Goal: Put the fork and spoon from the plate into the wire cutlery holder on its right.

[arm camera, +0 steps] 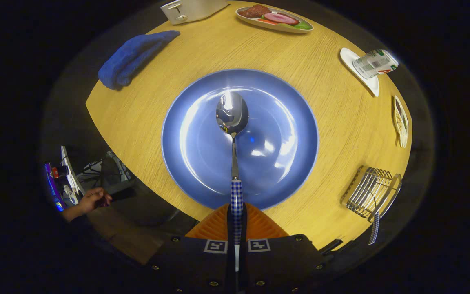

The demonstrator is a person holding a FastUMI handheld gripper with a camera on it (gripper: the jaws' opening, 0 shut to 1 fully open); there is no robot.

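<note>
My gripper is shut on the checked handle of a steel spoon. The spoon points straight ahead from between the fingers, its bowl hanging over the middle of the blue plate on the wooden table. The wire cutlery holder lies to the right of the plate near the table's edge. A checked handle, like the spoon's, sticks out of the holder toward me; its head is hidden among the wires, so I cannot tell whether it is the fork.
A blue cloth lies beyond the plate to the left, a white toaster behind it. A dish of food sits at the far side. A tipped cup on a white saucer and a small snack dish lie right. A person's hand shows beside the table.
</note>
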